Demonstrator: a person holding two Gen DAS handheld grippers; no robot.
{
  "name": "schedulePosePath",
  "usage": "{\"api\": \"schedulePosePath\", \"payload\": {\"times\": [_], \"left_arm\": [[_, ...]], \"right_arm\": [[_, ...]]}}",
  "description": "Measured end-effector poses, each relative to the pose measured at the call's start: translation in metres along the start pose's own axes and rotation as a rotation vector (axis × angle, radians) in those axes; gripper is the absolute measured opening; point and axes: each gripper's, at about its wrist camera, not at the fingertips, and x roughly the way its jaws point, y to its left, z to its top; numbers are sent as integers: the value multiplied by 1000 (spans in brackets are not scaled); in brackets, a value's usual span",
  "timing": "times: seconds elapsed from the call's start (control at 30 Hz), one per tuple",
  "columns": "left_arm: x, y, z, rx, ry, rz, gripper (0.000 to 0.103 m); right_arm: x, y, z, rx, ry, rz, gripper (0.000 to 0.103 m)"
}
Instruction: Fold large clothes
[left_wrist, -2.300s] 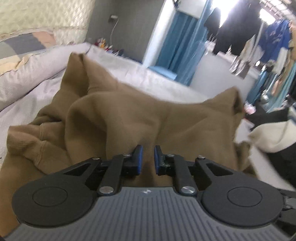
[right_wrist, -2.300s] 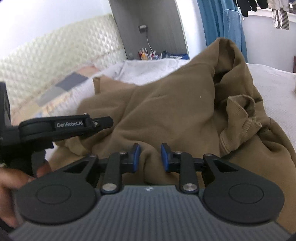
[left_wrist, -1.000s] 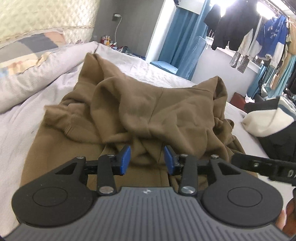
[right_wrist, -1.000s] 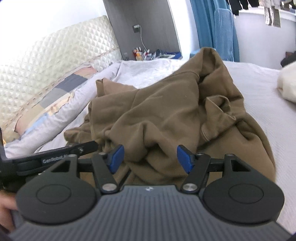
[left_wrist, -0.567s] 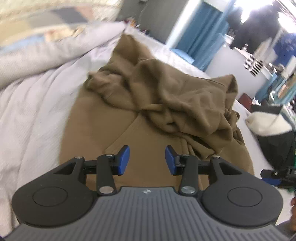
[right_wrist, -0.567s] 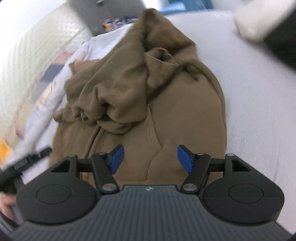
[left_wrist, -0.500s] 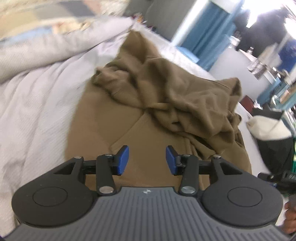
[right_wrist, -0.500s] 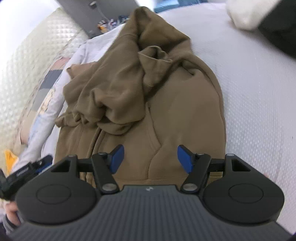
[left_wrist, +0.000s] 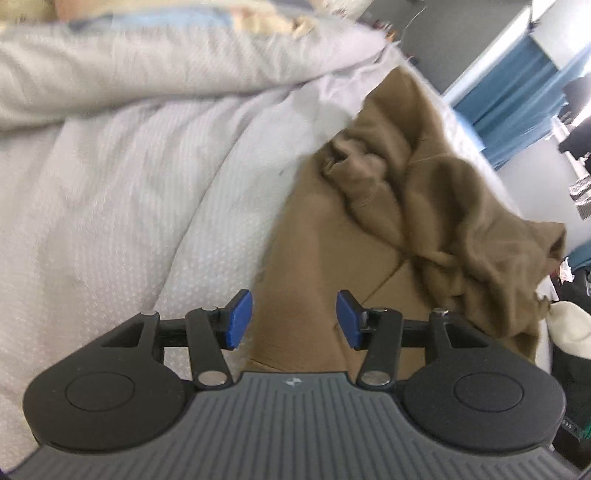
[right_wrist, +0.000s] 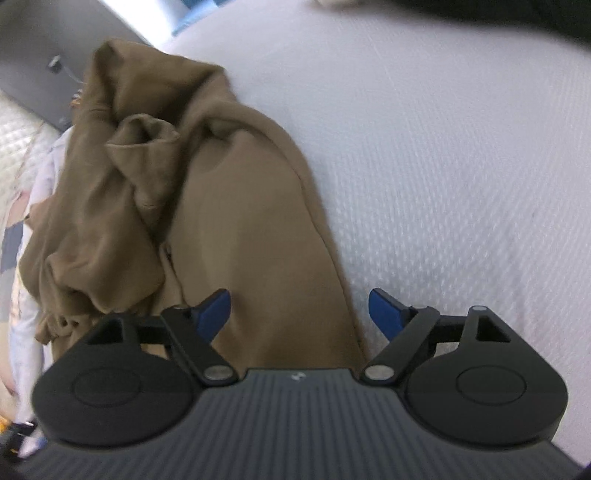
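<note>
Left wrist and right wrist views show both tongs, left tongs (left_wrist: 294, 319) and right tongs (right_wrist: 299, 314), spread empty above opposite hem corners of the brown hoodie (left_wrist: 424, 206) heaped on the bed (right_wrist: 461, 166), presumably so each corner can be gripped.

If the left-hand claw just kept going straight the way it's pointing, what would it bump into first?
Most likely the brown sweatshirt. The left gripper is open, with the garment's flat lower part directly ahead between its fingers, lying on the white bedsheet. How far off it is can't be judged.
</note>
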Motion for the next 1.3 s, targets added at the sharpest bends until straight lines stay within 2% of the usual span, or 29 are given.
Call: {"api": "schedulePosePath", "payload": {"times": [0.1, 0.13, 0.17, 0.3, 0.43, 0.53, 0.6, 0.7, 0.73, 0.83, 0.9, 0.93, 1.0, 1.1, 1.17, 1.23, 1.3], "left_arm": [[17, 4, -1, -45, 61, -22, 56], [21, 6, -1, -58, 73, -24, 56], [24, 7, -2, -68, 83, -22, 56], [40, 9, -6, -90, 138, -19, 58], [41, 12, -5, -117, 150, -51, 59], [32, 12, -6, -117, 135, -144, 59], [21, 10, -7, -112, 106, -272, 59], [8, 10, -9, -135, 89, -442, 59], [7, 10, -9, -139, 94, -462, 59], [8, 4, -12, -133, 109, -420, 59], [13, 3, -13, -140, 138, -353, 59], [16, 1, -14, -131, 152, -307, 59], [23, -6, -14, -105, 175, -236, 59], [30, -8, -16, -98, 209, -142, 59], [36, -8, -16, -112, 242, -113, 59], [38, -11, -16, -94, 247, -112, 59], [36, -16, -16, -80, 247, -125, 60]], "right_arm": [[9, 4, 1, -23, 39, 42, 94], [11, 6, 0, -27, 60, 89, 97], [14, 8, -2, -25, 79, 132, 98], [13, 11, -5, -28, 67, 186, 98], [2, 6, -5, 21, 46, 350, 98], [-8, 6, -7, 34, 26, 516, 98], [-12, 9, -10, 15, 17, 582, 98], [-8, 10, -10, 10, 21, 594, 98], [-5, 9, -13, 19, 23, 566, 98], [9, 6, -24, 56, 22, 440, 98], [23, 12, -30, 40, 79, 399, 98], [28, 17, -31, 25, 80, 354, 98], [32, 17, -34, 34, 50, 278, 97], [34, 10, -33, 84, 29, 220, 95], [37, 2, -29, 162, 43, 272, 88], [37, -3, -27, 211, 50, 350, 88], [33, -3, -26, 207, 56, 447, 88]]}}
